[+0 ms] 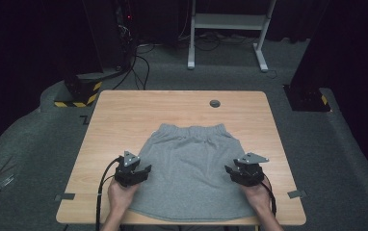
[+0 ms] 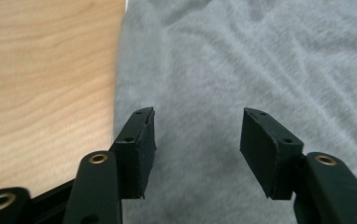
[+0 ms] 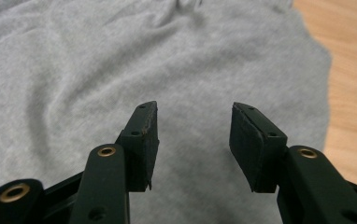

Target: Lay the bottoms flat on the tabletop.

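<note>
Nearest the high cam: person's forearms came in from the bottom edge, each hand on a gripper. L gripper [image 1: 145, 169] sat over the left side of the grey garment [image 1: 191, 168], near its edge; R gripper [image 1: 229, 170] sat over the right side. Both tips pointed inward, toward the cloth's middle.

Garment looked like shorts or a skirt, lying flat on the wooden table [image 1: 124, 110], elastic waistband at the far side, hem toward the person & reaching close to the near table edge. A few soft wrinkles, otherwise spread out.

L gripper view: jaws spread wide, nothing between them, grey fabric [image 2: 242, 60] beneath & ahead; bare wood [image 2: 41, 70] to the left, w/ the cloth edge running just beside the left jaw. Couldn't tell if pads touched the cloth.

R gripper view: jaws likewise spread apart, empty, fabric [image 3: 97, 60] under them; wood [image 3: 349, 70] showed at right past the garment's wavy edge.

Small dark round grommet [image 1: 215, 103] in the tabletop beyond the waistband, apart from it. Grey carpet floor [image 1: 37, 134] around the table.
</note>
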